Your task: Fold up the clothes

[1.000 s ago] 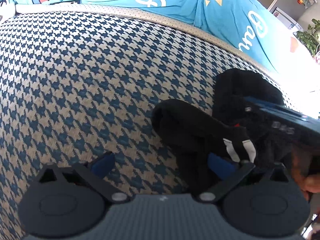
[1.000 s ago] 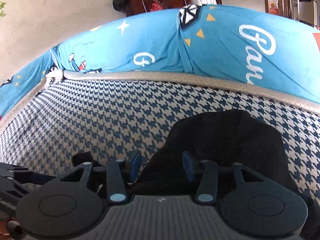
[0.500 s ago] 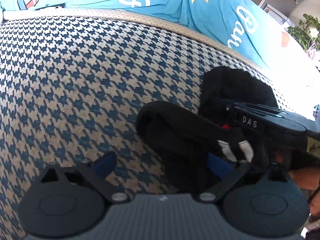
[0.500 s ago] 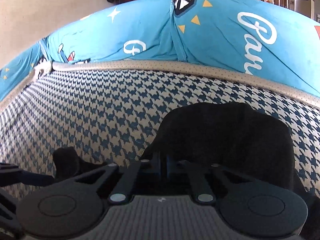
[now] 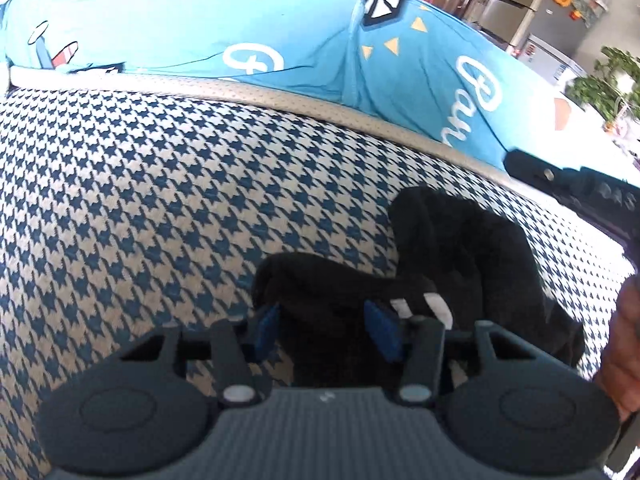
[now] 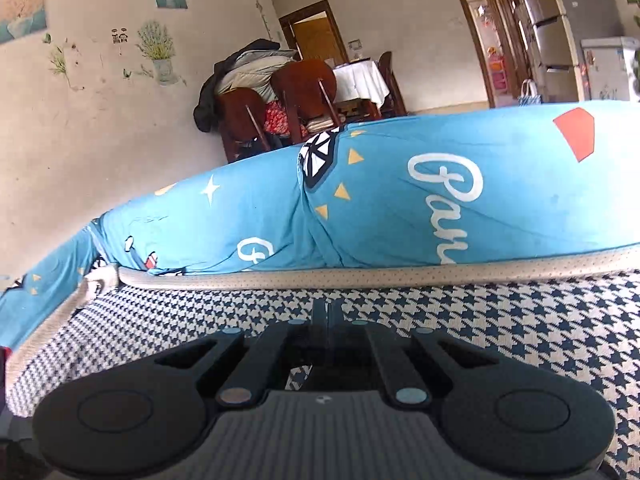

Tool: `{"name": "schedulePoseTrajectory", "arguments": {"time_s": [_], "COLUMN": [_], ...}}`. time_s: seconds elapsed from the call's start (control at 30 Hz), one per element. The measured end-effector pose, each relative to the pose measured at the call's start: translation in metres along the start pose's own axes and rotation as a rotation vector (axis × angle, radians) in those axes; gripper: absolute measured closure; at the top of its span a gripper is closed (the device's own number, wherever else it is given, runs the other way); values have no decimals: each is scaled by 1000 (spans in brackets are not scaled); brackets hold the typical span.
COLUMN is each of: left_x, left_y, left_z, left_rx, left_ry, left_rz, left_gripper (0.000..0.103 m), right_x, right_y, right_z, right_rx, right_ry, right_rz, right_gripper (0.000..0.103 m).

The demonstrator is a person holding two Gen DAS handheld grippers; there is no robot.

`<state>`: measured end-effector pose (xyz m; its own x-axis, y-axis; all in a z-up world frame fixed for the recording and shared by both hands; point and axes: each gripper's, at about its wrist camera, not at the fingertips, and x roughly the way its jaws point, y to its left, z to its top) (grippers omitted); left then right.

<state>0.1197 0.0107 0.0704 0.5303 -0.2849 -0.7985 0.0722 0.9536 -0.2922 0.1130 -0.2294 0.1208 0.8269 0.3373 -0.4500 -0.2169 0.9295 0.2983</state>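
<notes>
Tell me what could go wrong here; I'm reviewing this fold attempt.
1. The left gripper is open over a bunched part of the black garment; closing may pinch several layers.
2. The right gripper is shut with no cloth clearly between its fingers; it may be holding nothing.
</notes>
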Motion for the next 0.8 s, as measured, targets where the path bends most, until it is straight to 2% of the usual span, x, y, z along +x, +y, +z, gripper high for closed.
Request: {"name": "schedulePoseTrajectory", "arguments": {"time_s": [0.07,0.13,0.2,0.23,0.27,0.33,0.4,0.47,0.53,0.57,0.67,0.73,0.8], "left_x": [1,3,4,5,6,7,11,15,21,21,18,17,15], "left_y": [3,9,17,22,26,34,39,41,38,35,26,20,14], "left_z": [3,1,1,0,-2,-4,-7,-11,-15,-14,-11,-10,-8], "left_rx": [-19,-30,-57,-78,-100,-145,-180,-192,-184,-175,-145,-126,-106], "left_ry": [9,22,31,35,40,49,55,63,74,69,48,34,20], "left_rz": [1,2,-2,-18,-35,-69,-94,-119,-127,-129,-134,-137,-140], "left_gripper": [52,40,19,17,14,9,5,3,2,1,2,15,35], "right_x": [8,19,31,36,40,46,51,56,62,65,69,68,65], "right_y": [0,2,5,6,7,10,13,18,19,19,17,13,9], "right_z": [-5,-14,-24,-29,-33,-40,-46,-53,-58,-60,-63,-62,-59], "right_rx": [-4,-15,-27,-33,-38,-44,-57,-94,-119,-118,-133,-115,-84], "right_ry": [54,117,161,181,198,224,250,269,279,286,287,281,268], "right_rz": [7,14,1,-3,-6,5,17,7,-5,-15,-45,-42,-35], "right_gripper": [98,93,79,73,63,58,48,45,46,51,81,89,92]}}
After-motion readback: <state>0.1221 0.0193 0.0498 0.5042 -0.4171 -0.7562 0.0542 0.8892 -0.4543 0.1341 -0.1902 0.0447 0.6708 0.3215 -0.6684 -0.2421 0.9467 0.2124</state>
